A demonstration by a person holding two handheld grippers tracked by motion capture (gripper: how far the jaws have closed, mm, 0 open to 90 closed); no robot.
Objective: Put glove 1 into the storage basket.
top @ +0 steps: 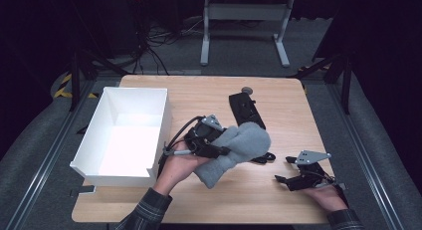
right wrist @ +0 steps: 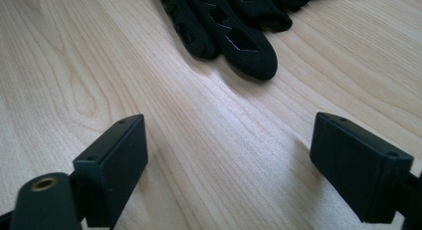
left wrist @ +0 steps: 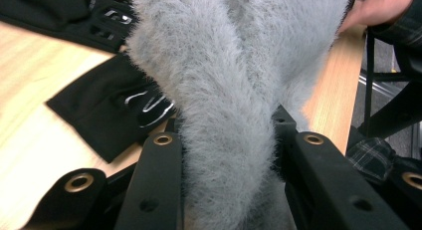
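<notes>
A fluffy grey mitten [top: 241, 149] hangs lifted just above the middle of the wooden table [top: 199, 95], and my left gripper [top: 222, 149] is shut on its cuff end. In the left gripper view the grey mitten [left wrist: 234, 75] is squeezed between the two jaws of the left gripper [left wrist: 229, 150]. A black glove [top: 245, 109] lies flat behind it, and another black piece [left wrist: 112, 108] lies under the mitten. My right gripper [top: 283, 169] rests low at the front right, open with nothing in it. Ahead of the right gripper [right wrist: 229, 155] lie black glove fingers [right wrist: 234, 38].
A white open-topped box [top: 94, 123] stands on the left part of the table, with a notch in its near wall. A small round grey disc [top: 247, 90] sits near the far edge. Table legs and cables lie on the floor beyond.
</notes>
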